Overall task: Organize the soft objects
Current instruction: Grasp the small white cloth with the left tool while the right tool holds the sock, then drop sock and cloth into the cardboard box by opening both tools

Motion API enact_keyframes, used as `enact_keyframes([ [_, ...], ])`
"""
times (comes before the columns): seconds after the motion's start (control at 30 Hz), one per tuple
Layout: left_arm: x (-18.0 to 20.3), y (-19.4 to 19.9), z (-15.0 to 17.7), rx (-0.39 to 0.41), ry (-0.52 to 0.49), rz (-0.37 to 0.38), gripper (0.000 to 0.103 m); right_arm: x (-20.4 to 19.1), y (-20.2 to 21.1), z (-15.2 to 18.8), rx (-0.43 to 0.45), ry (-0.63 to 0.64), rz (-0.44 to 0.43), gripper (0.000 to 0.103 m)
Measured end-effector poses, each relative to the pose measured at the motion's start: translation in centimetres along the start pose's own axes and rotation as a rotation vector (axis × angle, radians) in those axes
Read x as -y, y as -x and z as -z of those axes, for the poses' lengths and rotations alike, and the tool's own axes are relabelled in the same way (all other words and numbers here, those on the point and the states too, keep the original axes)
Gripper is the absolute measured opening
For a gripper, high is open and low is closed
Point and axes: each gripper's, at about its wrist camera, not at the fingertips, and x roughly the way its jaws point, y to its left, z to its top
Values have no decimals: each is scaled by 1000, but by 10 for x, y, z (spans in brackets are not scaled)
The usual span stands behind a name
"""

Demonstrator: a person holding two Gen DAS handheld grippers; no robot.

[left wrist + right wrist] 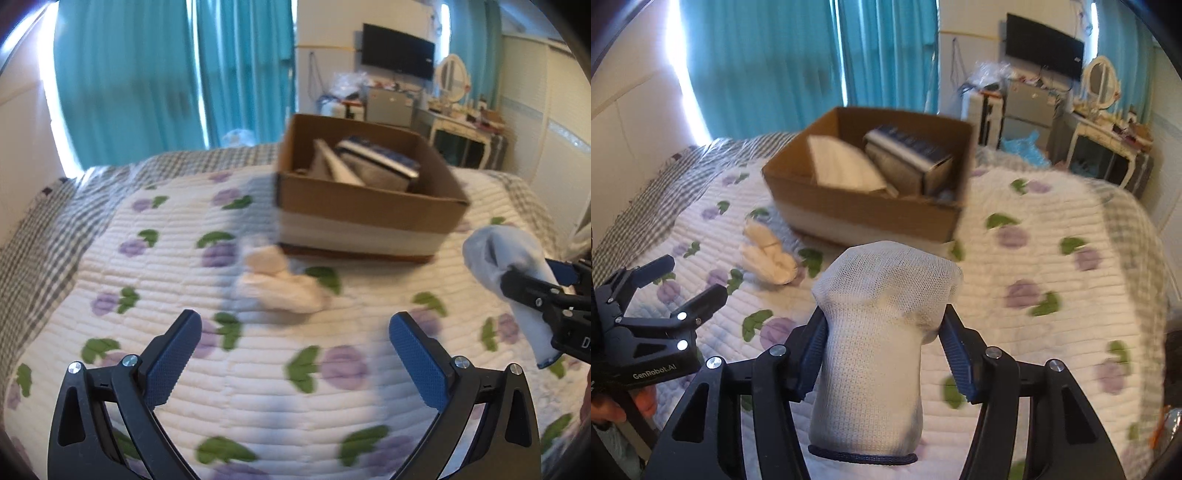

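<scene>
My right gripper [882, 325] is shut on a pale grey-white sock [879, 332] with a dark cuff, held above the bed; the sock also shows at the right of the left wrist view [517, 273]. My left gripper [295, 328] is open and empty above the quilt, and shows in the right wrist view [690, 277]. A cream sock bundle [280, 284] lies on the quilt ahead of the left gripper, beside the box; it also shows in the right wrist view [768, 254]. A cardboard box [369, 206] holding folded items stands behind it, also in the right wrist view [857, 210].
The bed has a white quilt [258, 387] with purple flowers over a grey checked sheet [44, 236]. Teal curtains [147, 74] hang behind. A dresser with mirror [461, 125], a TV [399, 50] and clutter stand at the back right.
</scene>
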Motion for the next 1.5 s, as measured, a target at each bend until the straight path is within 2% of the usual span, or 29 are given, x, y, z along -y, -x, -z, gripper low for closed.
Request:
enact_keyframes([
  [0.13, 23, -7, 4, -35, -6, 40, 103, 22, 11, 8, -24, 0, 65, 58],
  [0.23, 40, -19, 14, -85, -14, 68, 102, 35, 7, 21, -49, -16, 70, 58],
  [0.33, 56, -30, 25, -132, -38, 87, 94, 43, -1, 31, -74, -22, 71, 58],
  [0.47, 78, -41, 40, -182, -79, 119, 92, 51, -13, 39, -104, -47, 58, 58],
  [0.6, 93, -45, 46, -208, -127, 154, 77, 54, -17, 42, -109, -63, 40, 58],
  [0.67, 98, -50, 49, -225, -135, 181, 62, 54, -20, 42, -116, -67, 32, 58],
  [0.73, 99, -54, 50, -243, -133, 204, 52, 54, -21, 42, -121, -70, 30, 58],
  [0.87, 97, -48, 49, -221, -121, 213, 45, 54, -22, 42, -120, -72, 30, 58],
  [1.07, 92, -39, 46, -216, -98, 232, 40, 52, -17, 43, -105, -69, 44, 58],
  [1.5, 76, 14, 25, -117, -88, 206, 39, 27, 25, 37, -34, -40, 65, 58],
])
